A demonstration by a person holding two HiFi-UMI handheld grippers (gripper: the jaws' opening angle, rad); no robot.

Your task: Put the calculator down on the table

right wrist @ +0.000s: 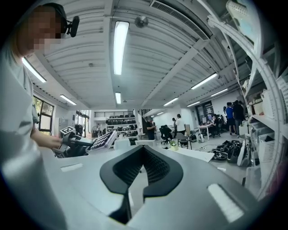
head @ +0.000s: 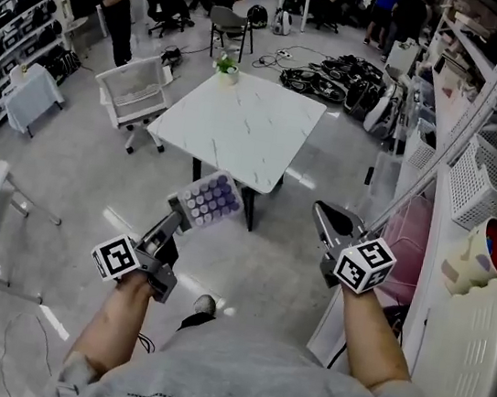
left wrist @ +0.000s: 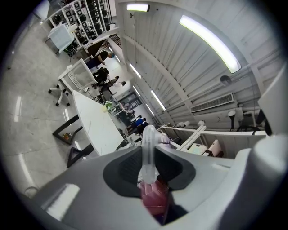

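A calculator with purple keys is held tilted above the floor, with my left gripper shut on its lower edge. In the left gripper view the calculator shows edge-on, pressed between the dark pads. It also shows at the left of the right gripper view, as the calculator. The white table stands ahead, a short way beyond both grippers. My right gripper is level at the right, shut and holding nothing; its tips meet.
A small potted plant sits at the table's far corner. White chairs stand to the left. Shelving with white baskets and a pink bin runs close along the right. Bags and people are at the back.
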